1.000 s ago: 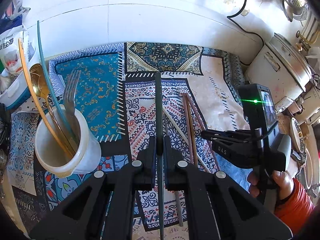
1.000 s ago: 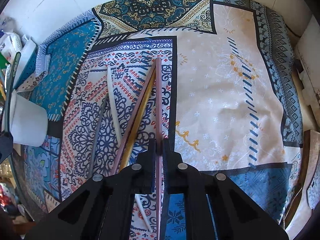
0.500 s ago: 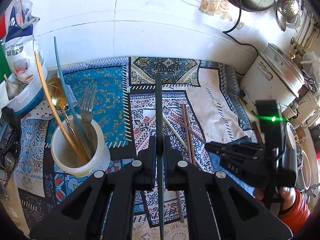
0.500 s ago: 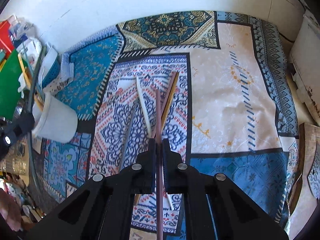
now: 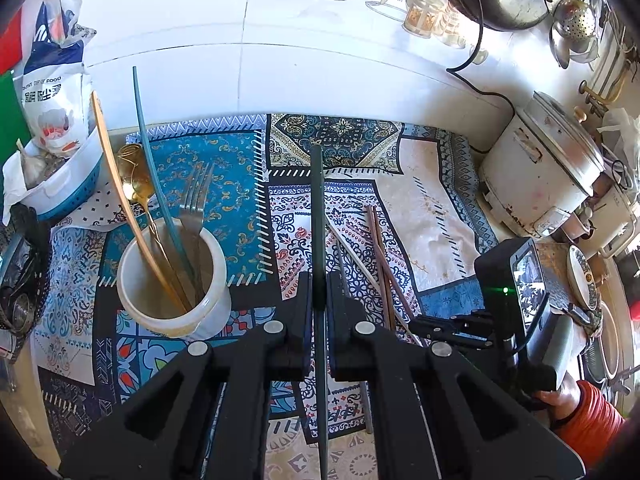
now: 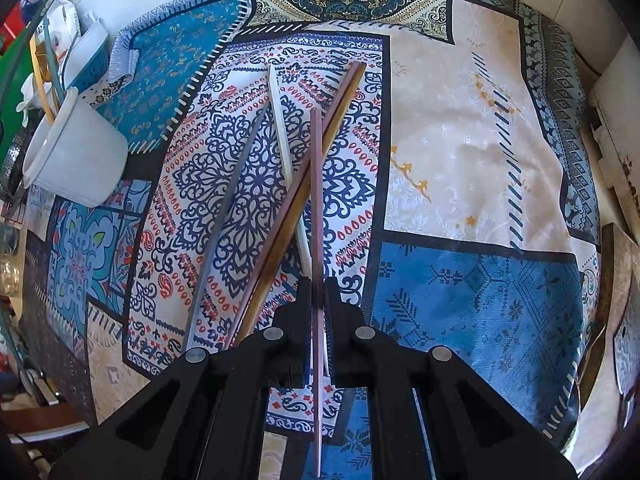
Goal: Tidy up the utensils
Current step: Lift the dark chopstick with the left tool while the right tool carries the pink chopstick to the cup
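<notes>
Your left gripper [image 5: 319, 300] is clamped on a dark green chopstick [image 5: 318, 216] that runs straight ahead between the closed jaws, clear of the patterned cloth [image 5: 224, 200] below. Your right gripper [image 6: 317, 300] is likewise closed tight on a pink chopstick [image 6: 316, 184], its tip raised over the loose sticks on the cloth: a white chopstick [image 6: 280, 120], a grey chopstick [image 6: 232, 200] and a brown pair [image 6: 336, 112] lying crossed under it. To the left of your left gripper stands the white holder cup [image 5: 172, 280], upright, with a fork [image 5: 196, 200], a gold spoon [image 5: 134, 176], a teal stick [image 5: 152, 152] and a tan stick [image 5: 116, 184] leaning out of it toward the wall. The cup's mouth has room on its near right side. Open cloth lies between the cup and the loose sticks; a rice cooker [image 5: 540, 176] bounds the right edge and a blue-and-white basket [image 5: 60, 184] the left. Both grippers point steeply down; your right hand [image 5: 560, 396], in an orange sleeve [image 5: 592, 420], sits low at the right.
</notes>
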### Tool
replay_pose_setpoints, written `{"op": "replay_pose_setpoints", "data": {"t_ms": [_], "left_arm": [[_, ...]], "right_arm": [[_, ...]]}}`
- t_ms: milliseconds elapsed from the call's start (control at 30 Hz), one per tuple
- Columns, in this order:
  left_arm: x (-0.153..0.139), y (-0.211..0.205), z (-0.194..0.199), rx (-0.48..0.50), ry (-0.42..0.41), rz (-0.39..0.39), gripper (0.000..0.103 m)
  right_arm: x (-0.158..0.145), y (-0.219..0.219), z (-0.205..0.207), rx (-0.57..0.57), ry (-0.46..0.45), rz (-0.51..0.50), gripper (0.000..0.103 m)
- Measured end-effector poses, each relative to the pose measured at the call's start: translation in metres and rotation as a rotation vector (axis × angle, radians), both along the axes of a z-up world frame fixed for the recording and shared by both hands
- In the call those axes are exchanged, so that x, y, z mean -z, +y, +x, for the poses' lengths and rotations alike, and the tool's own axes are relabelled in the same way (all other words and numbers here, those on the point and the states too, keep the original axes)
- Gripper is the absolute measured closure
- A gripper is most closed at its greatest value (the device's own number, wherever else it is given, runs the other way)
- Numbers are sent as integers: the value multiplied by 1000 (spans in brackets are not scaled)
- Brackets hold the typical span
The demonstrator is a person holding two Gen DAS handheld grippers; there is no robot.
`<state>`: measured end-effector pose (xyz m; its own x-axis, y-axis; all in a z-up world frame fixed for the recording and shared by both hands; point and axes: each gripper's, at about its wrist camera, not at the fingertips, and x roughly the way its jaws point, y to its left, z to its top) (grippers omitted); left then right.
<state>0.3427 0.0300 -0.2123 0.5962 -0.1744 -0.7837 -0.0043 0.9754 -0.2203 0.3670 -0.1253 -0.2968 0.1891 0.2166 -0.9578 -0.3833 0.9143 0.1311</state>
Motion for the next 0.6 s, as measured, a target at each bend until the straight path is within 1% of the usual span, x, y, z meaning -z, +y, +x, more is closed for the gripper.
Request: {"op": "replay_pose_setpoints", "data": {"t_ms": [100, 267, 433, 600], "left_arm": [[1, 2, 0, -9, 4, -3, 98], [3, 4, 0, -25, 11, -7, 98], [2, 6, 1, -37, 9, -9, 98], [2, 6, 1, -44, 8, -7, 98]], "right_arm": [[0, -1, 6, -1, 8, 3, 97], [1, 6, 28, -7, 22, 12, 97], [5, 12, 46, -13, 26, -2, 97], [11, 17, 63, -7, 51, 17, 94]]}}
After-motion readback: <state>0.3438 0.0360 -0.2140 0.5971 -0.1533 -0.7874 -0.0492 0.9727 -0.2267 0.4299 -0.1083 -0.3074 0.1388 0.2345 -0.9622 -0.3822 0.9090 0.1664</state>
